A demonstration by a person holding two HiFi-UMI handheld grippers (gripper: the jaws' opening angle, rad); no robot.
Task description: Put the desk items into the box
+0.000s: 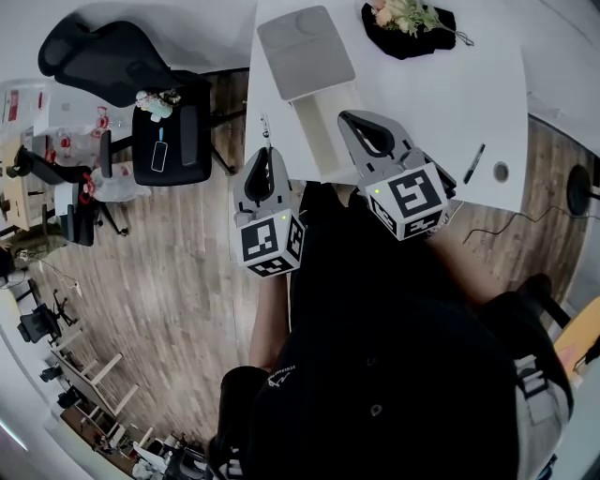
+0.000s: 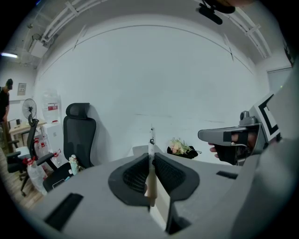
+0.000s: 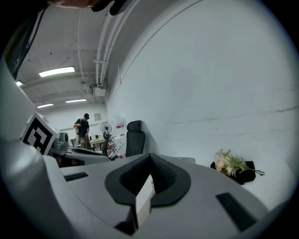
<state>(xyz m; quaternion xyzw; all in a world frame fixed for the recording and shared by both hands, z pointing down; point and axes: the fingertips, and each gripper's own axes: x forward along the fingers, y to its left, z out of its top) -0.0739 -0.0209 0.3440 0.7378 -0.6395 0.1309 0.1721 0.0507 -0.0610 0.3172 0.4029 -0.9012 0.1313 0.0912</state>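
An open white box (image 1: 322, 131) sits on the white desk (image 1: 469, 103), its lid (image 1: 305, 52) lying behind it. My left gripper (image 1: 265, 167) is at the desk's left edge, beside the box, shut on a thin pen (image 1: 266, 131) that sticks up past the jaw tips (image 2: 151, 140). My right gripper (image 1: 367, 129) hovers just right of the box with its jaws together (image 3: 150, 158). A white slab (image 3: 144, 196) shows in the slot behind its tips; whether it is held is unclear. A black marker (image 1: 474, 162) lies on the desk to the right.
A bunch of flowers on a black cloth (image 1: 408, 23) lies at the desk's far edge. A small round disc (image 1: 501, 172) sits by the marker. A black office chair (image 1: 169, 141) stands left of the desk on the wooden floor. A cable (image 1: 497, 225) trails at the right.
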